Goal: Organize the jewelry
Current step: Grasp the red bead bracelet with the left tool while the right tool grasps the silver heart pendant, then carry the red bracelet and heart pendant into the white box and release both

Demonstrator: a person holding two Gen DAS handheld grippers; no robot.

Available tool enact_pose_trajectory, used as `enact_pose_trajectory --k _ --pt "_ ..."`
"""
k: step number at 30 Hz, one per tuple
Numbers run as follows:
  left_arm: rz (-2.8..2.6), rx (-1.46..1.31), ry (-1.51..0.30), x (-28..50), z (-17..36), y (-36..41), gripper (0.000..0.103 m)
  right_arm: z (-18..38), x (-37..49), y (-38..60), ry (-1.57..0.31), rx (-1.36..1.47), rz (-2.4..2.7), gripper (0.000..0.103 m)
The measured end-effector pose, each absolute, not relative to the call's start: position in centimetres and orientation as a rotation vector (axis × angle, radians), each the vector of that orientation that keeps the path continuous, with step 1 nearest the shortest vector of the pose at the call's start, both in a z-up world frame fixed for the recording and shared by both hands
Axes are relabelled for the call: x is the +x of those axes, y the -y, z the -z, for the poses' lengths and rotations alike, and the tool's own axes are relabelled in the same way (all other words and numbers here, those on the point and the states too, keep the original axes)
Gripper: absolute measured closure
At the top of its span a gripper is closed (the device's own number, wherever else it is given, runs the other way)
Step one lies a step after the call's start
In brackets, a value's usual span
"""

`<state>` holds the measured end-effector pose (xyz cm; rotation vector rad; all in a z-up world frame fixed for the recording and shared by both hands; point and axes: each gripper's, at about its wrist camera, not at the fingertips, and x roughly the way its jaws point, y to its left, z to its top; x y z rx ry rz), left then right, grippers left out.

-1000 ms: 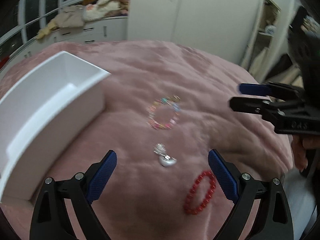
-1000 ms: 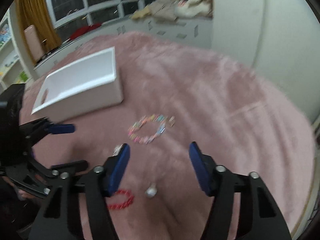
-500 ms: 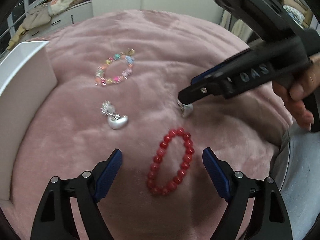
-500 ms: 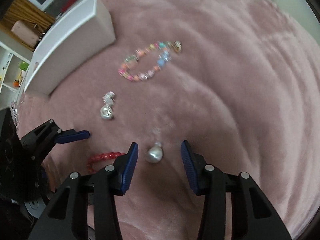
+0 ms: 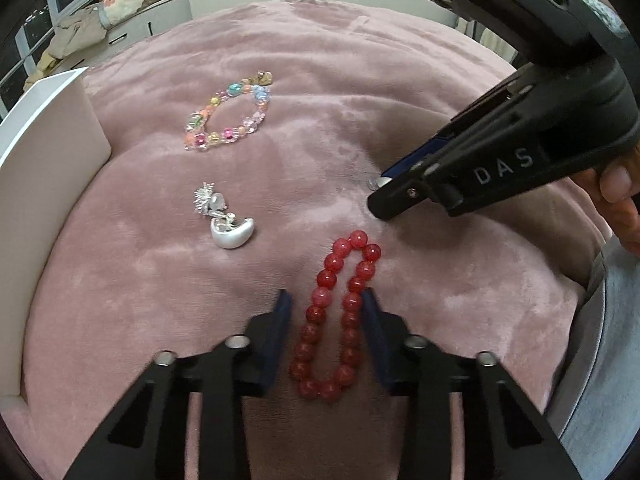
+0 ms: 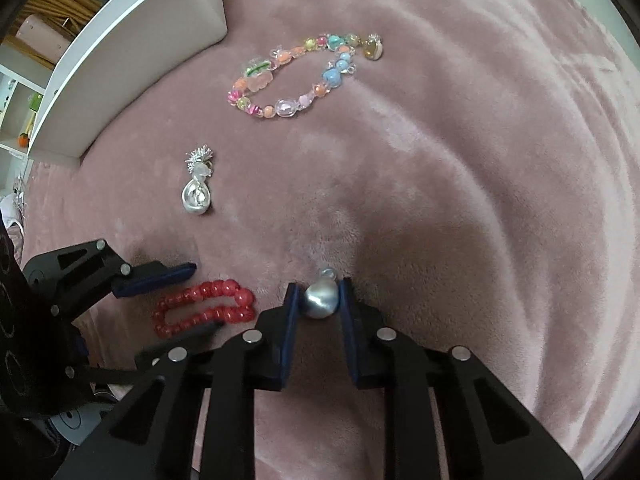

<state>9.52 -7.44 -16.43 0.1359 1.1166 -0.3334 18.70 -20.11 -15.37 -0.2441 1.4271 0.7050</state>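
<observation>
Gripping, right gripper (image 6: 318, 300): blue pads closed against both sides of the silver pearl earring (image 6: 320, 300), which sits low on the pink blanket (image 6: 460, 140).
Left gripper (image 5: 326, 312): jaws narrowed around the red bead bracelet (image 5: 338, 316); right pad touches the beads, left pad just beside them, so a firm clamp cannot be confirmed.
Red bead bracelet: flattened into a long loop, lying on the blanket between the left pads.
Second silver earring (image 5: 226, 220): on the blanket, apart from both grippers, between the bracelet and the white box (image 5: 44, 184).
Multicolour bead bracelet (image 6: 304, 76): farther out on the blanket, near the box corner.
White box: at the left edge of both views, resting on the blanket.
Right hand (image 5: 620, 200): fingers seen on the right gripper's handle.
</observation>
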Motion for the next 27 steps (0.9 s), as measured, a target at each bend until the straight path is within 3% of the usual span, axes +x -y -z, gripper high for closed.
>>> enact_pose_trajectory --k 2,9,12,27 --pt "0.327 0.130 -1.118 9.3 16.4 7.2 0.079 14.9 18.7 19.8 -1.410 -0.242 -0.707 0.082" --pt "0.319 0.136 -1.107 9.6 16.2 7.8 0.080 13.6 18.4 20.7 -1.361 -0.206 -0.711 0.082" --pt "0.318 0.134 -1.105 9.7 16.0 8.0 0.088 12.9 18.5 21.6 -1.338 -0.196 -0.715 0.082" --pt "0.331 0.115 -1.059 9.9 13.3 7.5 0.088 10.6 18.6 23.7 -1.250 -0.150 -0.691 0.082"
